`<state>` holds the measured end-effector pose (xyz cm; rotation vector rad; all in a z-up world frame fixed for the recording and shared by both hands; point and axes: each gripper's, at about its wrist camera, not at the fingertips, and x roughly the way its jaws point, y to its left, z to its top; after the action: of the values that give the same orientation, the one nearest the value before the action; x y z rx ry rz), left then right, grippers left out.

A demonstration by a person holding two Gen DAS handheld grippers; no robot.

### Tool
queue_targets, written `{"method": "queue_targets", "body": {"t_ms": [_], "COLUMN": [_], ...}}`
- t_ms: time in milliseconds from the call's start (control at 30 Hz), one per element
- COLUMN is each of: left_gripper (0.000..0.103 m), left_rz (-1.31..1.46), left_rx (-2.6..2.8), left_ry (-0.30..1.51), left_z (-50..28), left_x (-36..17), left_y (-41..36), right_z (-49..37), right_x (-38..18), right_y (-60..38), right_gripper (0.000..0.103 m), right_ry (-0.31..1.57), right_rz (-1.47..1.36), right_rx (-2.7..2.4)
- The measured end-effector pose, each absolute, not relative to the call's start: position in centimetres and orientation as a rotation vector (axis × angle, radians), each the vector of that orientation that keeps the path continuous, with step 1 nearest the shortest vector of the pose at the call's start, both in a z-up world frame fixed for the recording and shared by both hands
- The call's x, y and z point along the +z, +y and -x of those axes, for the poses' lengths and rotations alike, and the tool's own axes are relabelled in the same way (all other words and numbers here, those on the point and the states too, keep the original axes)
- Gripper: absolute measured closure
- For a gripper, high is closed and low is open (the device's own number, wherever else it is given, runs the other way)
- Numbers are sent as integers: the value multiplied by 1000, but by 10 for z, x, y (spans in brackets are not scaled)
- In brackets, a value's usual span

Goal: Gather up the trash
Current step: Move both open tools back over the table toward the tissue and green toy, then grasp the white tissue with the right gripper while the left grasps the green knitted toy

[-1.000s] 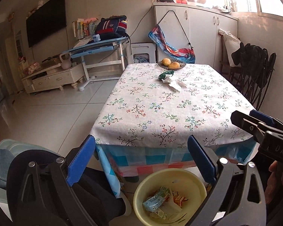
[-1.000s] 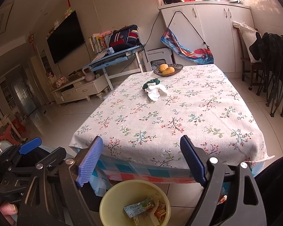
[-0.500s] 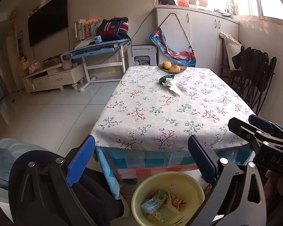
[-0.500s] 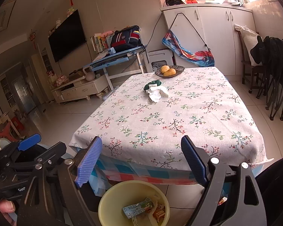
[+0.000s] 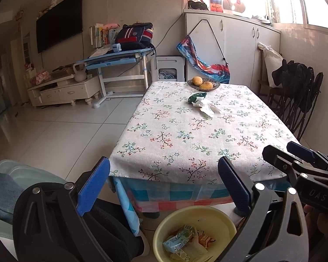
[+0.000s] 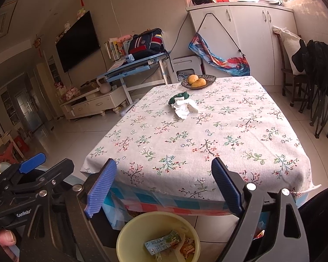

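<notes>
Fingers of left gripper (image 5: 164, 187) and right gripper (image 6: 164, 187) released, empty, above yellow bin (image 5: 216, 218); right fingers just opening. Crumpled tissue (image 6: 183, 108) far across worktop (image 6: 207, 135) from bin.

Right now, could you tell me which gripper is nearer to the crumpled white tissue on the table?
Right, slightly, I think. The tissue lies almost straight ahead of the right gripper across the table, but off to the right of the left gripper.

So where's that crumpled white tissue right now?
The crumpled white tissue lies on the floral tablecloth toward the table's far end, against a green wrapper, just in front of the fruit dish; both views show it.
</notes>
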<state>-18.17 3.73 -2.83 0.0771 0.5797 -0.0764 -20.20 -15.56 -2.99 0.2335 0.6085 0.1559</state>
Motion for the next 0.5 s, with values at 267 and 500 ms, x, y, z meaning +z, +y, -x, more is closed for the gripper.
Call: {"method": "queue_targets", "body": {"t_ms": [267, 500], "left_gripper": [7, 7], "left_rz": [-56, -76], "left_rx": [-63, -49], "left_ry": [588, 566], "left_z": [158, 116], "left_x": [-23, -6], "left_y": [43, 52], "right_z": [180, 141], "right_x": [-33, -35], "right_y": [-155, -151], "right_gripper": [18, 18], "right_ry": [632, 667], "right_rz": [-232, -202], "right_rx": [160, 175]}}
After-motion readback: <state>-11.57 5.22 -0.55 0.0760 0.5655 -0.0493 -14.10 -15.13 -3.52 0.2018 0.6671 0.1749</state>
